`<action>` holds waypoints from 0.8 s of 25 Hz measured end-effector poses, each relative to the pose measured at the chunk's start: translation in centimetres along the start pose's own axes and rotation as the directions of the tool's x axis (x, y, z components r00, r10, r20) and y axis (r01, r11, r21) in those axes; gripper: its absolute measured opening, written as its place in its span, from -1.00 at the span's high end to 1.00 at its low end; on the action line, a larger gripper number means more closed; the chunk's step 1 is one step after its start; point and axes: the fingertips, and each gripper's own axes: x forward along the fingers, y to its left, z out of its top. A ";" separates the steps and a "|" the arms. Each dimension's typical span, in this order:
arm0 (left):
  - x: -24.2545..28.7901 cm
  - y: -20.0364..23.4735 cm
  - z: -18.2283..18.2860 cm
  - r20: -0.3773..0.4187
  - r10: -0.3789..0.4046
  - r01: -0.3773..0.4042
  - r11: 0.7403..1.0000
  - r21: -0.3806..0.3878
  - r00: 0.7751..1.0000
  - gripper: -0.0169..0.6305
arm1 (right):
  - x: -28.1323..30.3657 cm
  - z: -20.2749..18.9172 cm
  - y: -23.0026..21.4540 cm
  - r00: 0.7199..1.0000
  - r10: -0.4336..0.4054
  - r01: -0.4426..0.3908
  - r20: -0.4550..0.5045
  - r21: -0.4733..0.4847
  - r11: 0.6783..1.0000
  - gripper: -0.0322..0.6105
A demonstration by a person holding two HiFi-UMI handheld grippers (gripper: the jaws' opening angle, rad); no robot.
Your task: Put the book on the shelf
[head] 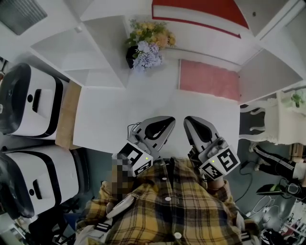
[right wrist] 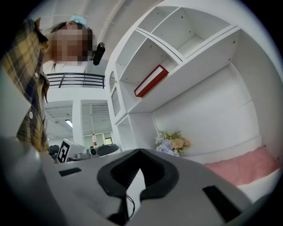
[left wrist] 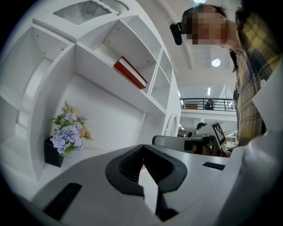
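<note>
A red book [head: 201,12] stands leaning in an upper compartment of the white shelf [head: 103,43]; it also shows in the left gripper view [left wrist: 130,72] and the right gripper view [right wrist: 151,80]. A flat pink book or pad [head: 209,79] lies on the white desk [head: 124,110] at the back right, and its edge shows as a pink surface [right wrist: 243,167] in the right gripper view. My left gripper [head: 168,120] and right gripper [head: 189,120] hover side by side over the desk's near edge, close to the plaid shirt. Both are shut with nothing between the jaws [left wrist: 142,148] [right wrist: 139,152].
A black pot of blue and yellow flowers [head: 146,45] stands at the back of the desk, left of the pink item. Two white-and-black machines [head: 28,100] [head: 38,182] sit to the desk's left. A white chair [head: 258,124] is at the right.
</note>
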 end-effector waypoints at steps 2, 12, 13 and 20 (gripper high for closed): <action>0.0 0.1 -0.1 -0.002 0.005 -0.005 1.000 -0.003 1.000 0.89 | 0.1 0.1 0.0 1.000 -0.001 0.001 0.004 0.007 1.000 0.85; -0.4 0.2 -0.1 0.005 0.014 -0.014 1.000 -0.009 1.000 0.89 | 0.2 -0.2 0.2 1.000 0.011 -0.011 -0.006 0.021 1.000 0.85; -0.4 0.2 -0.1 0.007 0.018 -0.018 1.000 -0.011 1.000 0.89 | 0.2 -0.3 0.1 1.000 0.011 -0.011 -0.010 0.027 1.000 0.85; -0.3 0.4 0.5 0.017 0.018 -0.018 1.000 -0.007 1.000 0.89 | 0.3 -0.8 0.1 0.999 0.016 -0.015 -0.032 0.026 1.000 0.85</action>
